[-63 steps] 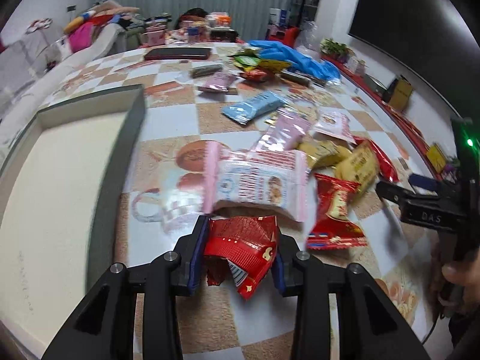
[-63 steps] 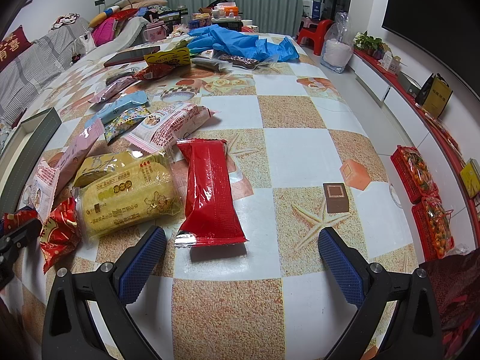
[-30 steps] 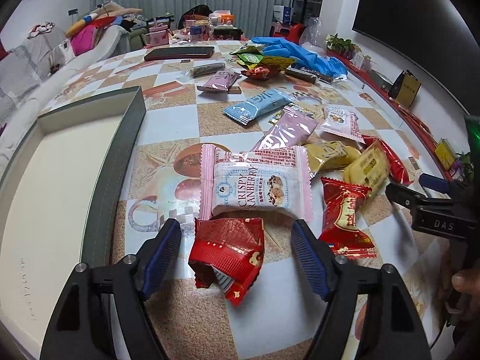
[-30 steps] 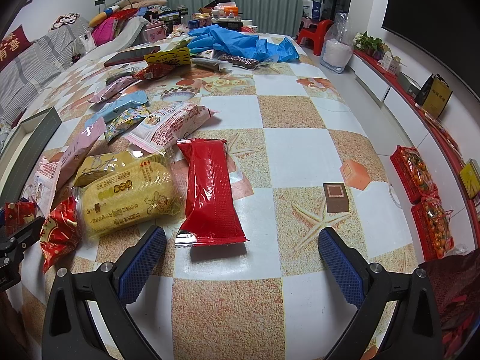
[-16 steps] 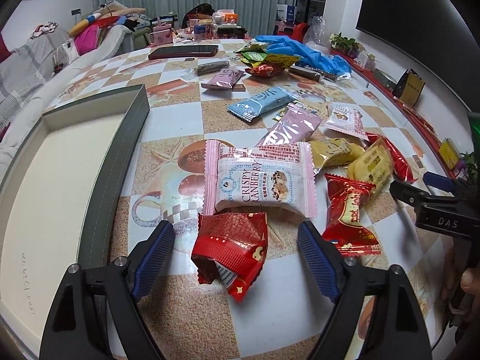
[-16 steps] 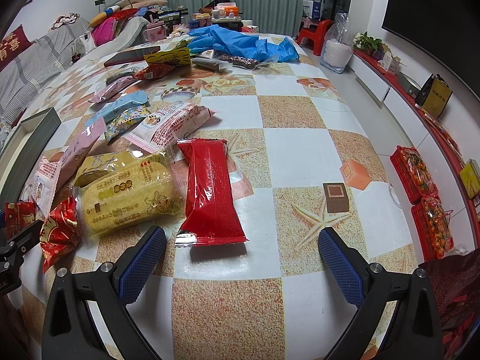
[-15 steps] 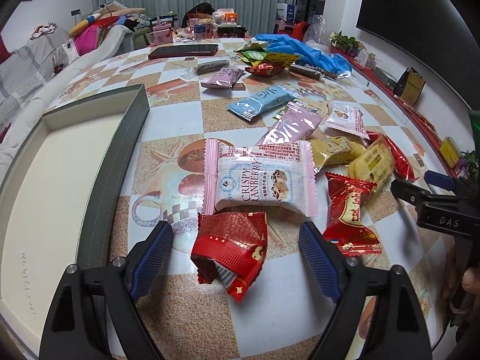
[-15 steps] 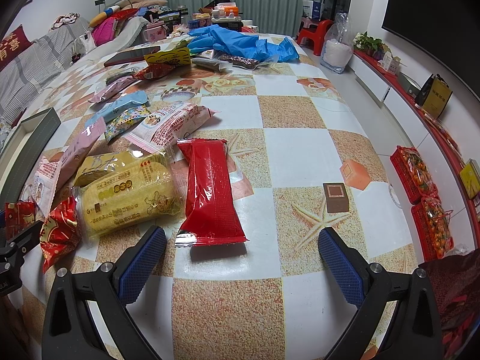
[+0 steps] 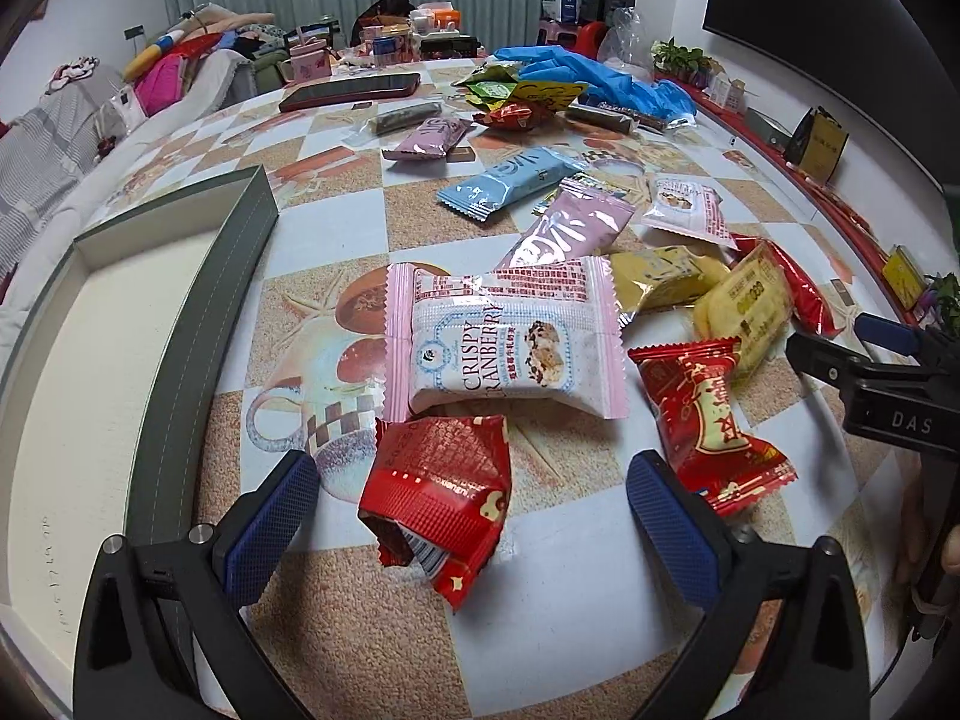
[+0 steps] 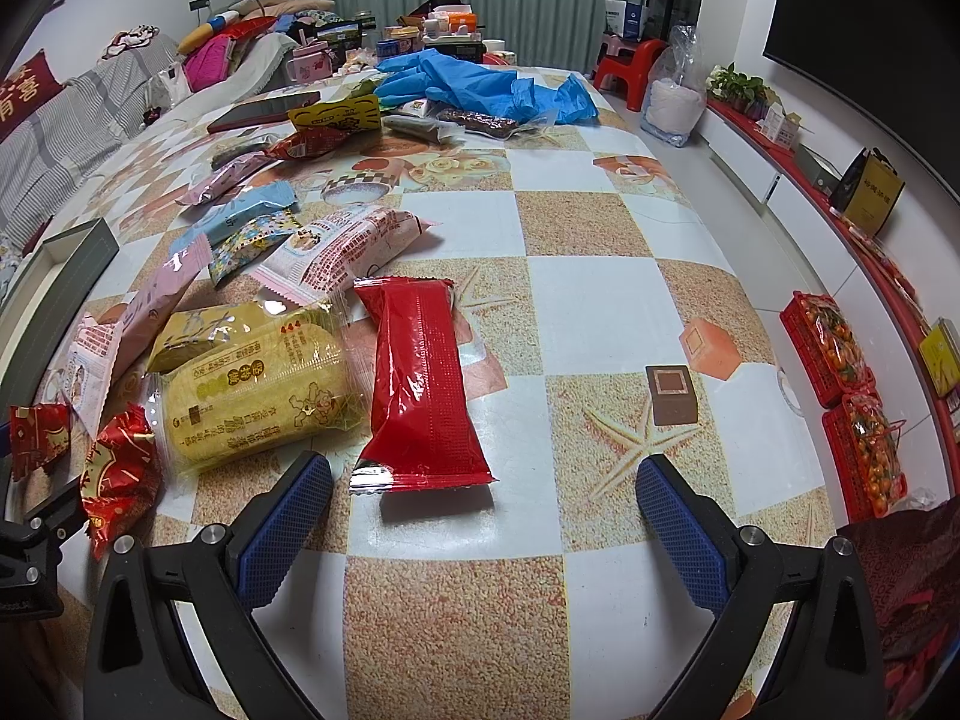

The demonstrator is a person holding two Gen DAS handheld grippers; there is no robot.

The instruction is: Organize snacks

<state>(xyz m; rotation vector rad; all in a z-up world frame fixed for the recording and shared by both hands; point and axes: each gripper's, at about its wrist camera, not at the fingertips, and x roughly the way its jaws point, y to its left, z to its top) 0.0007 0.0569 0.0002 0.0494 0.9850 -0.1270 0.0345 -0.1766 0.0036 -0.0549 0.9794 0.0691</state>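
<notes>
Red crinkled snack packet (image 9: 441, 489) lies loose on the checkered table (image 9: 540, 648), freed as the left gripper (image 9: 471, 525) has just spread fully wide around it. The empty box (image 9: 180, 360) waits at nine o'clock. The right gripper (image 10: 483, 525) gapes empty near a long red packet (image 10: 423, 387) at twelve, so sorting has barely begun.

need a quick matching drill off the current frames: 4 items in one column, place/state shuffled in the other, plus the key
Items:
1. crumpled red packet
2. Crispy Cranberry pack
3. long red wrapper
4. open box

Places/states:
A. just ahead of the open right gripper, nearer its left finger
B. at the table's left edge, nothing visible inside
C. lying free between the left gripper's wide-open jaws, which have just been opening
D. on the table just beyond the crumpled red packet

Pairs: 1-C, 2-D, 3-A, 4-B
</notes>
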